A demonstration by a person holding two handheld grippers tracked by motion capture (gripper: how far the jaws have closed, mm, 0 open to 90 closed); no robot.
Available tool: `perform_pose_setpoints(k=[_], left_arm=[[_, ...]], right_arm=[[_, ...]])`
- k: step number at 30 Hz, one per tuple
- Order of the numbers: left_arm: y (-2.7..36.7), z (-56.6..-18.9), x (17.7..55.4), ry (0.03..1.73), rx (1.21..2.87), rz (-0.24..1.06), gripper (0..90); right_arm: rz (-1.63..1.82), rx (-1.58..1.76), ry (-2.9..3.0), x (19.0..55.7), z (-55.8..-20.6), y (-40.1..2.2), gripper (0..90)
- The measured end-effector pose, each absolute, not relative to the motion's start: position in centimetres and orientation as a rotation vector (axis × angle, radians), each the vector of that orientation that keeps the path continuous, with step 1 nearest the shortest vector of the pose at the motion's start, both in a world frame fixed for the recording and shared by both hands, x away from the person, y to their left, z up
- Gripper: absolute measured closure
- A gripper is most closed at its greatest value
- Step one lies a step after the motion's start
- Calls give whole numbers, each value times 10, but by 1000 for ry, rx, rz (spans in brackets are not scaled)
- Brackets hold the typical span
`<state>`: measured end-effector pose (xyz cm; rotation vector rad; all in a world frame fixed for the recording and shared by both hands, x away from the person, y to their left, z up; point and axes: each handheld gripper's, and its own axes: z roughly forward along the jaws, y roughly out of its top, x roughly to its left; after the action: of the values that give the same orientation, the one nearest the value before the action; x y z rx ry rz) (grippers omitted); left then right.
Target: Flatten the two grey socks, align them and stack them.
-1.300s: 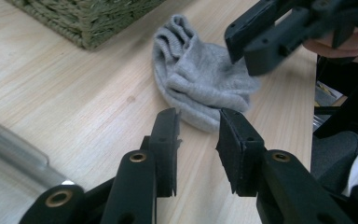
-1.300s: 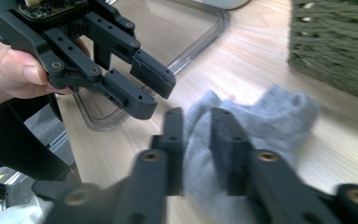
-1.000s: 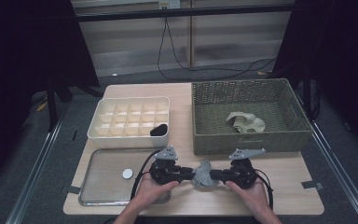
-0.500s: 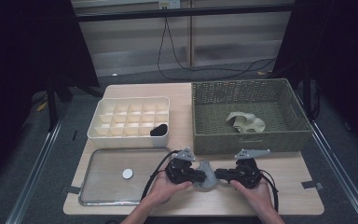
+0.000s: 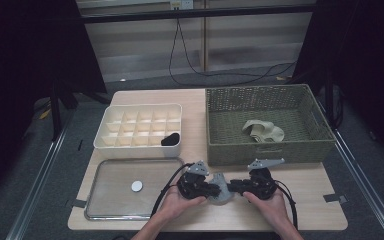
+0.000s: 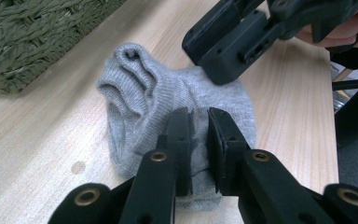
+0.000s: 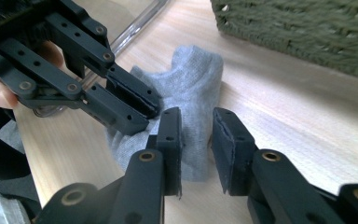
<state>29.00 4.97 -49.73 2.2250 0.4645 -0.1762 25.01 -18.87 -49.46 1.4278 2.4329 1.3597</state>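
A grey sock lies bunched on the wooden table, between the two grippers near the front edge. My left gripper comes at it from the left. In the left gripper view its jaws have just closed and pinch a fold of the sock. My right gripper faces it from the right. Its jaws have just been opening and now stand apart over the sock's edge without pressing it. The left gripper's fingers grip the sock just beyond them.
A green woven basket holding a beige cloth stands right behind the grippers. A cream compartment box holds a dark item at back left. A metal tray with a white disc lies at front left.
My left gripper has moved right, closer to the sock's middle, and the sock is more bunched. The right gripper's jaws have parted and let go of the sock.
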Motion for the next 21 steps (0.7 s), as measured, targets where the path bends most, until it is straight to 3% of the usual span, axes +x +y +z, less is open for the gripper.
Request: perform_pose_setpoints(k=[8,15,21], left_arm=[[50,-499,290,477,2208,-183,797],[51,-499,290,486,2207,-182,799],[50,-500,291,496,2194,-187,806]], right_arm=[[1290,1435,2470,251,-504,-182,720],[1295,1410,2464,250,-503,-180,812],[1351,1394,2443,248,-494,-180,828]])
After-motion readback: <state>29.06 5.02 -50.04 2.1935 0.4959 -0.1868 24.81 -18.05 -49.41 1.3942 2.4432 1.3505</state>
